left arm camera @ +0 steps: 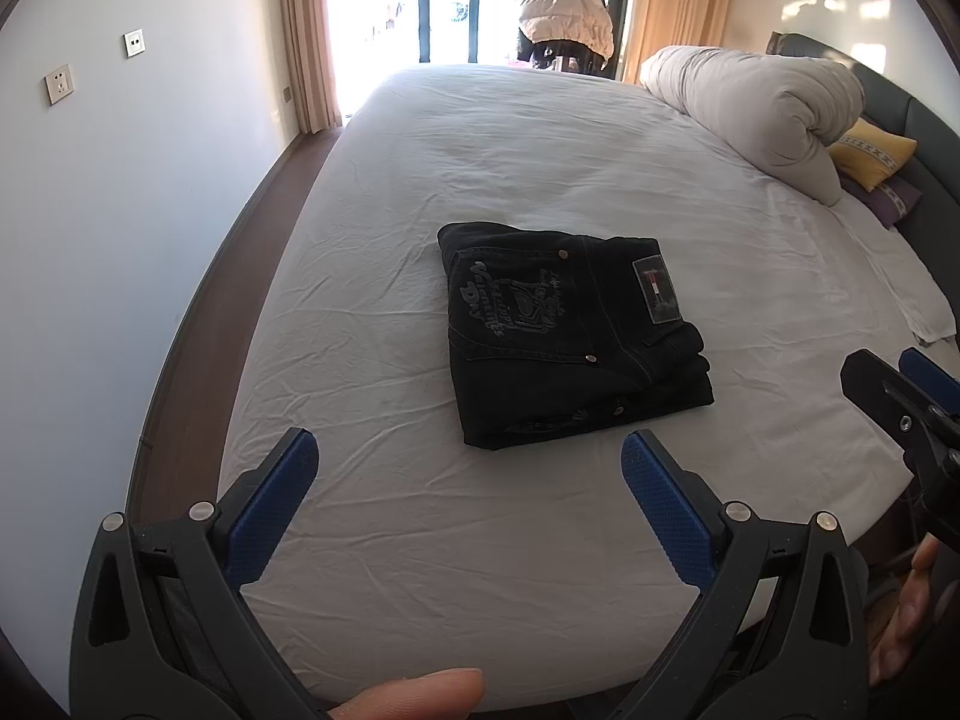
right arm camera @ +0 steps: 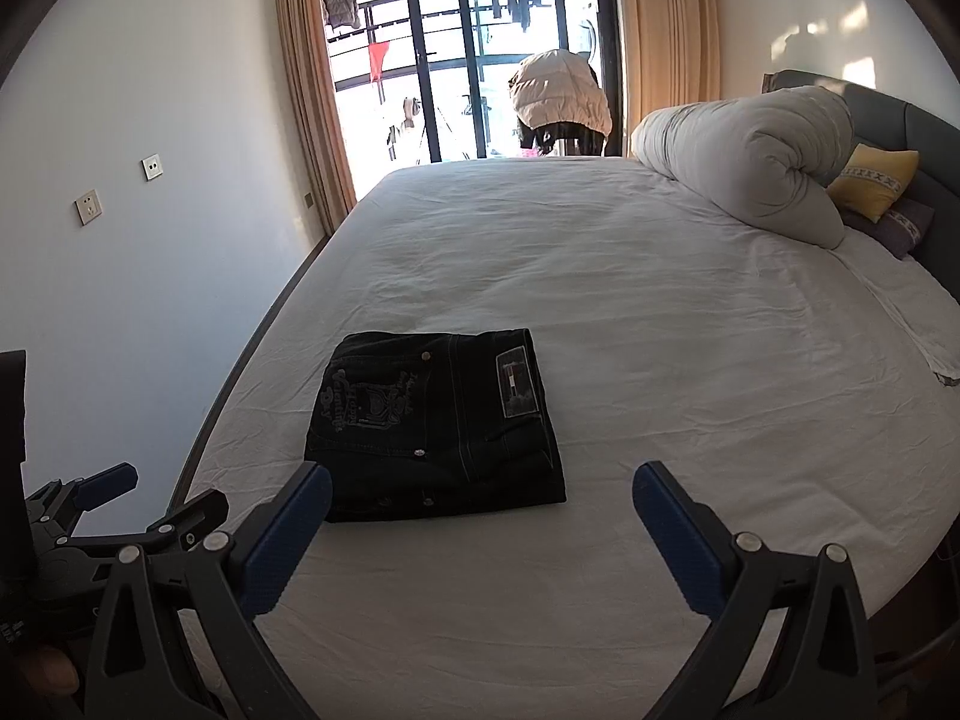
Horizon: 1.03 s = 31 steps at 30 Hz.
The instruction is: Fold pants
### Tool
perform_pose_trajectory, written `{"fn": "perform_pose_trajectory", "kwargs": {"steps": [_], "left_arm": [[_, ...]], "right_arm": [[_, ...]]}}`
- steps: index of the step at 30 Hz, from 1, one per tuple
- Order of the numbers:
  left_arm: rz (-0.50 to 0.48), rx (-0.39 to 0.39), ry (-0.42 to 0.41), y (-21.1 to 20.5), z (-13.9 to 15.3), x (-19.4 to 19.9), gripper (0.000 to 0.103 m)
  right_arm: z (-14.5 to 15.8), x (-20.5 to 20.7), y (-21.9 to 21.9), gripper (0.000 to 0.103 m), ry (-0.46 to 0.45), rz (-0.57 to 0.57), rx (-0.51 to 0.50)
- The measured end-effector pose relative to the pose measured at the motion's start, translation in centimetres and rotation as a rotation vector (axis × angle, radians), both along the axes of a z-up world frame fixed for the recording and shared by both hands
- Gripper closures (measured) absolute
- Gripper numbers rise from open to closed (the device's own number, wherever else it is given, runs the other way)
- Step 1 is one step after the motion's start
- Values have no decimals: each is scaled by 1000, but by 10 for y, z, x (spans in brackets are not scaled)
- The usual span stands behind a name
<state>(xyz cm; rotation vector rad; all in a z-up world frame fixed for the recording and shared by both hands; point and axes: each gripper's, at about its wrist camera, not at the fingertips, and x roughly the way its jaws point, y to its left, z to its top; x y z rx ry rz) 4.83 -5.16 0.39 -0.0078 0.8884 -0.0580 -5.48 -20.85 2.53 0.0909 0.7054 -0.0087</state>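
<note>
The black pants (left arm camera: 570, 330) lie folded into a compact rectangle on the white bed sheet (left arm camera: 480, 150), back pocket print and waist label facing up. They also show in the right wrist view (right arm camera: 438, 426). My left gripper (left arm camera: 468, 456) is open and empty, held above the bed's near edge, just short of the pants. My right gripper (right arm camera: 480, 486) is open and empty, also short of the pants and to their right. The right gripper shows at the right edge of the left wrist view (left arm camera: 900, 384); the left gripper shows at the lower left of the right wrist view (right arm camera: 156, 498).
A rolled grey duvet (right arm camera: 756, 162) and a yellow pillow (right arm camera: 876, 180) lie at the bed's far right by the headboard. A wall with sockets (right arm camera: 90, 207) runs along the left. A balcony door (right arm camera: 456, 48) and a puffy jacket (right arm camera: 561, 96) stand behind the bed.
</note>
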Motion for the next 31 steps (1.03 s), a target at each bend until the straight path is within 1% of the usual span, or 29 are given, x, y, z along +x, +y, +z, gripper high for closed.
{"fn": "perform_pose_trajectory", "kwargs": {"steps": [20,24,28,31], "left_arm": [[-3,-2,2,-1,-2,2,0],[-3,1,7,-3,-3,3,0],[1,-42,22,0,-7,4,0],[17,-27,19,1,-9,4,0]], "right_arm": [[0,0,0,0,4,0,0],[-4,-1,0,0,8,1,2],[-11,-5,-1,0,16,0,7],[-15,-8,-2,0,22,-2,12]]}}
